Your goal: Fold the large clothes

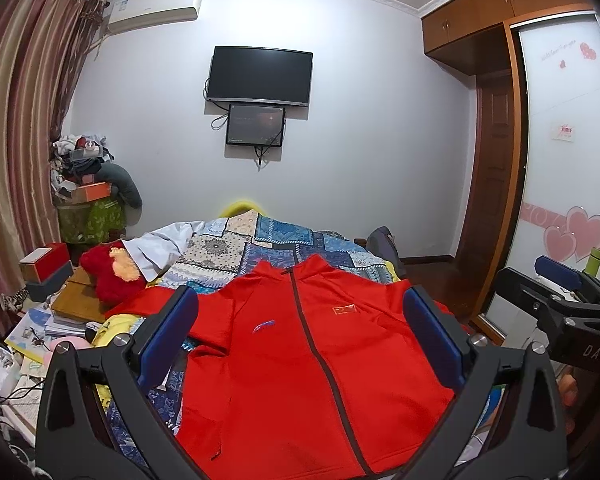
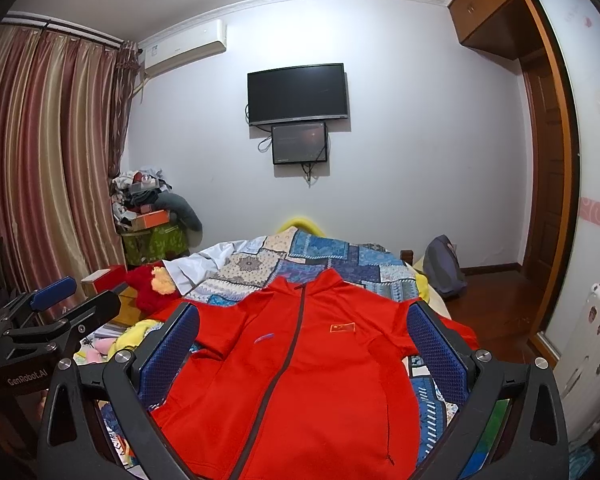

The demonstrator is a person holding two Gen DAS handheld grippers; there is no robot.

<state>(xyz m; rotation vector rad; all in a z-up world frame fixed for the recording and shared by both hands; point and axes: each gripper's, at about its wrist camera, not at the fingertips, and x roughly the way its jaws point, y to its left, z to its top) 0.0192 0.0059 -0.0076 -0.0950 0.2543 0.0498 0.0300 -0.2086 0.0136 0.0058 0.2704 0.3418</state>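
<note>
Red jacket (image 1: 300,360) lay flat, zipped, front up on the bed (image 1: 260,240), collar far; left gripper (image 1: 300,344) and right gripper (image 2: 304,352) both hovered wide open, empty; fabric looked soft, light, floppy, so I'd pinch a sleeve or hem corner.

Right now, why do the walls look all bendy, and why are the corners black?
Left wrist view: the fisheye lens bows the wardrobe and curtain, and its round edge blacks out the corners. Right wrist view: same bending; the red jacket stays sharp and evenly lit.
</note>
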